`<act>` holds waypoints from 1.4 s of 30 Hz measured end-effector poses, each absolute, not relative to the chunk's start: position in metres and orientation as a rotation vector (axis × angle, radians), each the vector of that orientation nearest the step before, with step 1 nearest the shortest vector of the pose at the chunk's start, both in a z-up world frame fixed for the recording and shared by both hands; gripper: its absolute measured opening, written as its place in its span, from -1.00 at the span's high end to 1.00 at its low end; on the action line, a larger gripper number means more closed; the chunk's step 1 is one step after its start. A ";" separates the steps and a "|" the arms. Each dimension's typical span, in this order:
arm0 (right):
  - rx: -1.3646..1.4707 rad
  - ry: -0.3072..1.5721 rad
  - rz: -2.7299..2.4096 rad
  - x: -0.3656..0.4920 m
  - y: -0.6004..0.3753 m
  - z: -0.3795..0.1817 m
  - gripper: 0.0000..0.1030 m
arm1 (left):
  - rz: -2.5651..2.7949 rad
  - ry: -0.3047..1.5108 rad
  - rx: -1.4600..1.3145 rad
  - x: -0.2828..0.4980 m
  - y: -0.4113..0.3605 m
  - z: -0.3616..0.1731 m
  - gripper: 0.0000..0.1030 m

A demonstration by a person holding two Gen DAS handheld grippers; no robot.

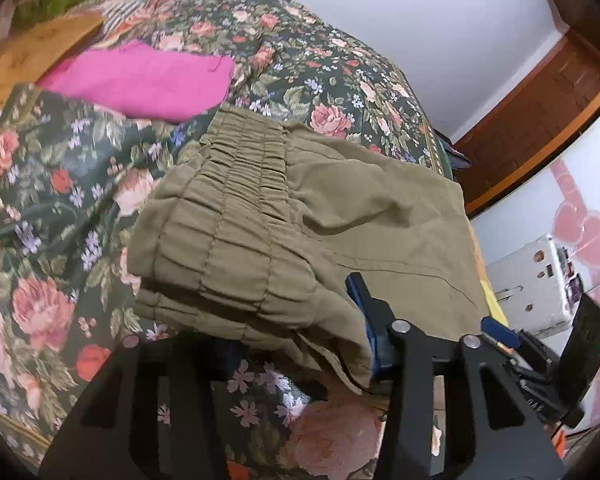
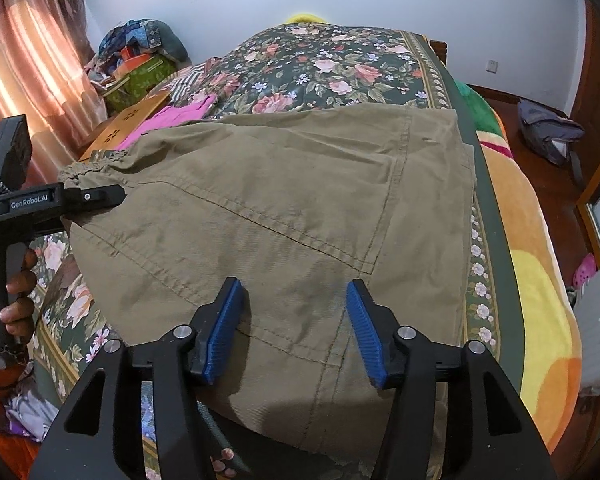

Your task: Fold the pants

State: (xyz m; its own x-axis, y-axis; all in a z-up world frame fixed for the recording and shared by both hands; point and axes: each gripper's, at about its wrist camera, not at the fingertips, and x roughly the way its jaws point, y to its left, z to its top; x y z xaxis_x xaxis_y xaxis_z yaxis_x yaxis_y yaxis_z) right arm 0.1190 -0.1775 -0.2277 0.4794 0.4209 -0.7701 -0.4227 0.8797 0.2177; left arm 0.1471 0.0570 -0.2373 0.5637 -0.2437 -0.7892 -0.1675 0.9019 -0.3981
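The olive khaki pants (image 2: 284, 208) lie folded in a thick stack on the floral bedspread (image 2: 332, 68). In the left wrist view the gathered elastic waistband (image 1: 236, 216) faces me. My left gripper (image 1: 300, 340) is open, its jaws wide around the near corner of the stack; cloth hides the left finger and covers part of the right blue pad (image 1: 364, 304). It also shows in the right wrist view (image 2: 100, 196), at the pants' left edge. My right gripper (image 2: 294, 320) is open and empty, hovering just over the near edge of the pants.
A folded pink garment (image 1: 140, 80) and a wooden board (image 1: 32, 56) lie further up the bed. A bright fleece blanket (image 2: 540, 280) hangs over the bed's right side. Curtains (image 2: 28, 80) at left, boxes and clothes at the back left, a bag (image 2: 548, 136) on the floor.
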 end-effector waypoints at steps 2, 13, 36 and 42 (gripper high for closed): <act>0.007 0.951 0.519 0.121 -0.179 -0.227 0.00 | -0.036 0.961 -0.414 0.146 0.053 -0.233 0.21; -0.007 0.883 0.571 0.134 -0.152 -0.189 -0.01 | 0.062 0.848 -0.226 0.115 0.057 -0.196 0.34; -0.238 1.000 0.912 0.124 -0.015 -0.210 -0.04 | 0.073 0.645 -0.101 0.060 0.051 -0.130 0.45; -0.145 0.970 0.879 0.117 -0.035 -0.200 -0.03 | 0.050 0.601 -0.038 0.063 0.030 -0.113 0.46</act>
State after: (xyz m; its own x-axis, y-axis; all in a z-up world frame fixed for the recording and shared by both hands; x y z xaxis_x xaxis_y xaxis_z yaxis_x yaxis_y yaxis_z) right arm 0.1175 -0.0351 -0.2003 0.2605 0.5855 -0.7677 -0.7068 0.6573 0.2615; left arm 0.0631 0.0296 -0.1131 0.8235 0.0361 -0.5662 -0.0583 0.9981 -0.0212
